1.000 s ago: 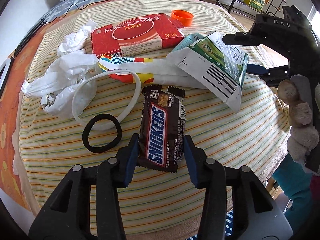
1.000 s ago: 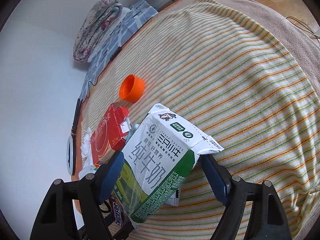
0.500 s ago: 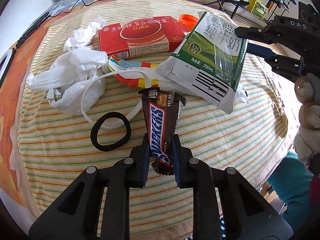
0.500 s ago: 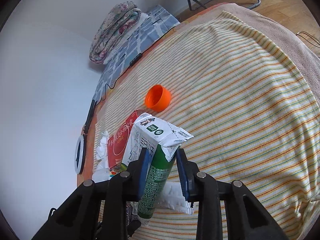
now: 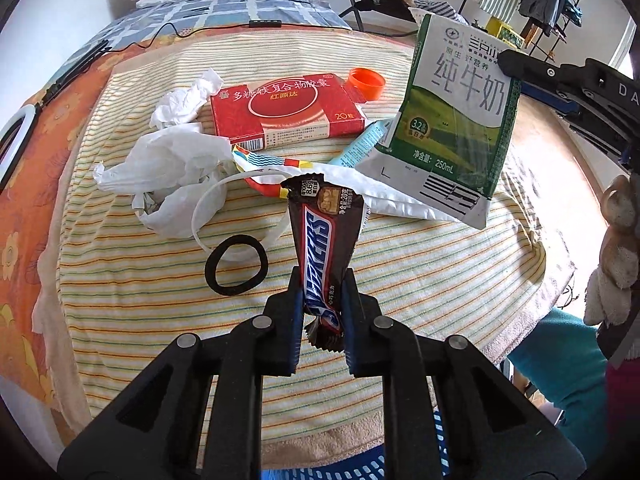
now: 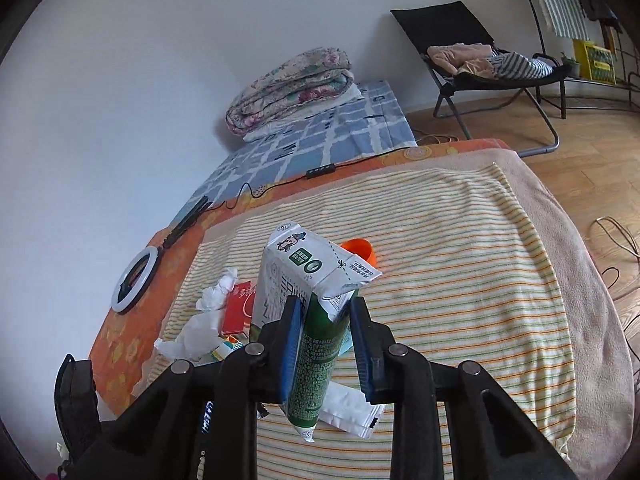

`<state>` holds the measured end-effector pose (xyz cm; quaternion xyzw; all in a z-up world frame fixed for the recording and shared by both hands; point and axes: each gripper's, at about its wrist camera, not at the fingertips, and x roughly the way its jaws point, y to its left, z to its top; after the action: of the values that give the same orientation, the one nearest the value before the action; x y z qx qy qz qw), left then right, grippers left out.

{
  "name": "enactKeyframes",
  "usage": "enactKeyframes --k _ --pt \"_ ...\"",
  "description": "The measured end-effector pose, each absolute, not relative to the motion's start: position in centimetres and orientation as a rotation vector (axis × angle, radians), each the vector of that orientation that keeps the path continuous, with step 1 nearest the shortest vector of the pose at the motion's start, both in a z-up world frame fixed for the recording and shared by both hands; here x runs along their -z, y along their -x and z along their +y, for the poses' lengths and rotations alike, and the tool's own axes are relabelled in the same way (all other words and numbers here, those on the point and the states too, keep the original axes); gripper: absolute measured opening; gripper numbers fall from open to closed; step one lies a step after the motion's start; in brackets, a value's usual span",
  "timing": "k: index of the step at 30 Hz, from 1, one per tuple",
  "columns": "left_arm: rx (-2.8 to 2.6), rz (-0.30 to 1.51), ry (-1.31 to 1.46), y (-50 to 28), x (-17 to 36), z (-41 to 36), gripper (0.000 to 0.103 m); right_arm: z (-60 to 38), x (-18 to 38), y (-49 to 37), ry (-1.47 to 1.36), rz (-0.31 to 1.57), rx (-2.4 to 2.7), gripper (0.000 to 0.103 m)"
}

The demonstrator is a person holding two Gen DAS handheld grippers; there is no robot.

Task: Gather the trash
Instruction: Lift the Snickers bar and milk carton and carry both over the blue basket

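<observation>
A brown Snickers wrapper [image 5: 324, 236] stands upright off the striped cloth [image 5: 420, 280], its lower end pinched between the pads of my left gripper [image 5: 322, 280], whose jaws are still closing on it. A green-and-white milk carton [image 5: 460, 112] hangs in the air at the right. In the right wrist view the carton [image 6: 296, 292] is squeezed flat between the blue pads of my right gripper [image 6: 326, 308], whose jaws are also still closing. The carton's top flap sticks out past the fingers.
On the cloth lie a red box [image 5: 288, 112], an orange cap [image 5: 366, 82], crumpled tissues [image 5: 176, 160], a black hair band [image 5: 236, 264], a white ring [image 5: 224, 204] and a white packet [image 5: 392, 196]. A blue basket [image 5: 360, 468] shows at the near edge.
Both grippers shut on their items and rose. The Snickers wrapper went from lying flat to upright. The milk carton was lifted off the cloth and turned upright.
</observation>
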<state>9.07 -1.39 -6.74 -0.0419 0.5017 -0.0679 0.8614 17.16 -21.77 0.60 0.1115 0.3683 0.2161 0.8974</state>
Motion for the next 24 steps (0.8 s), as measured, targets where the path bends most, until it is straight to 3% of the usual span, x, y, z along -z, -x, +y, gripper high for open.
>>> enactKeyframes --k 24 --pt "0.179 1.012 0.069 -0.5 4.2 -1.4 0.015 -22.4 -2.0 -7.5 -0.061 0.717 -0.507 0.023"
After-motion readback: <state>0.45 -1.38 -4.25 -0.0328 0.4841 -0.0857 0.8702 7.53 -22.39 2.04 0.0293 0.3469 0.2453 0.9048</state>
